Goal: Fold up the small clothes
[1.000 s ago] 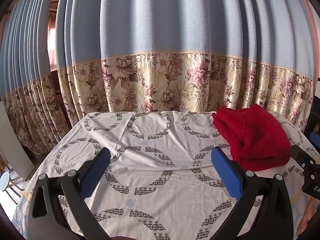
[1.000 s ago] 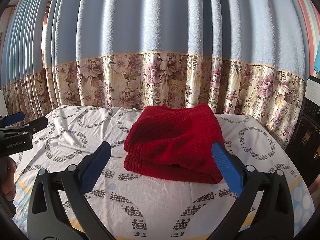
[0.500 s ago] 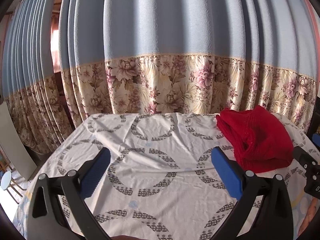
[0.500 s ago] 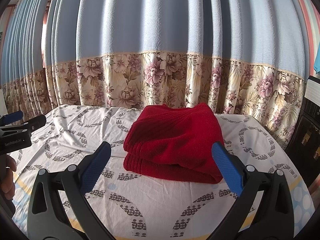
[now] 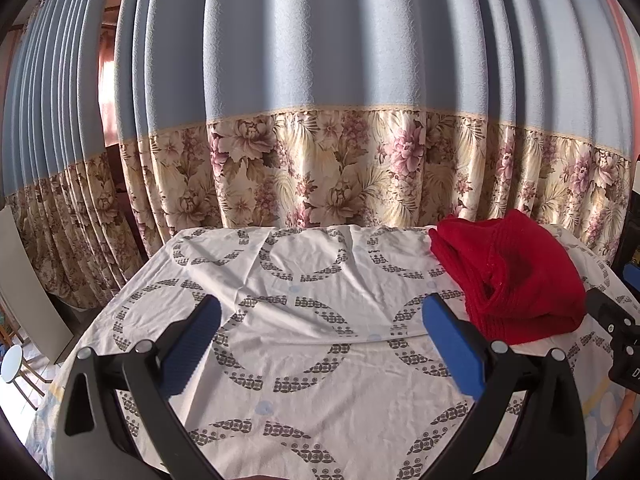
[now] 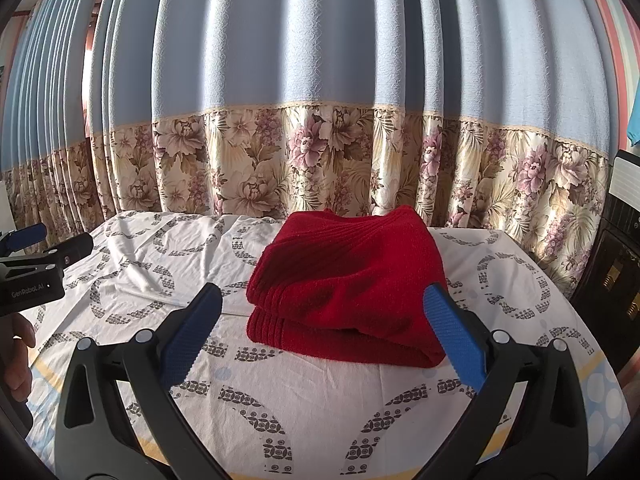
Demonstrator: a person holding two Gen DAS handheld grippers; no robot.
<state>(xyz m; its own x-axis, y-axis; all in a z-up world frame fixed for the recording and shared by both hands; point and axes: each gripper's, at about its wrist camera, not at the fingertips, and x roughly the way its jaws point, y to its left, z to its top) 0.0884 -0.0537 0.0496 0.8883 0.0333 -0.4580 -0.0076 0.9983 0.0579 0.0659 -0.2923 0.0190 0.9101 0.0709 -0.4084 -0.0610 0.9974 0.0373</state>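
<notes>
A red knitted garment (image 6: 348,280) lies folded into a thick bundle on the patterned sheet (image 6: 304,404), toward the back. In the left wrist view the same red garment (image 5: 516,276) sits at the right. My right gripper (image 6: 322,332) is open just in front of the bundle, nothing between its blue pads. My left gripper (image 5: 320,340) is open over bare sheet (image 5: 312,312), left of the garment. The right gripper shows at the left view's right edge (image 5: 616,332); the left gripper shows at the right view's left edge (image 6: 36,264).
A blue curtain with a floral band (image 6: 320,168) hangs right behind the table. A dark cabinet (image 6: 616,276) stands at the right. A small round stool (image 5: 12,368) and a pale board (image 5: 24,292) stand off the table's left side. A hand (image 6: 16,356) holds the left gripper.
The left wrist view has tilted up slightly, so the sheet and garment sit lower in frame. The right gripper, the garment and both jaws have stayed as they were.
</notes>
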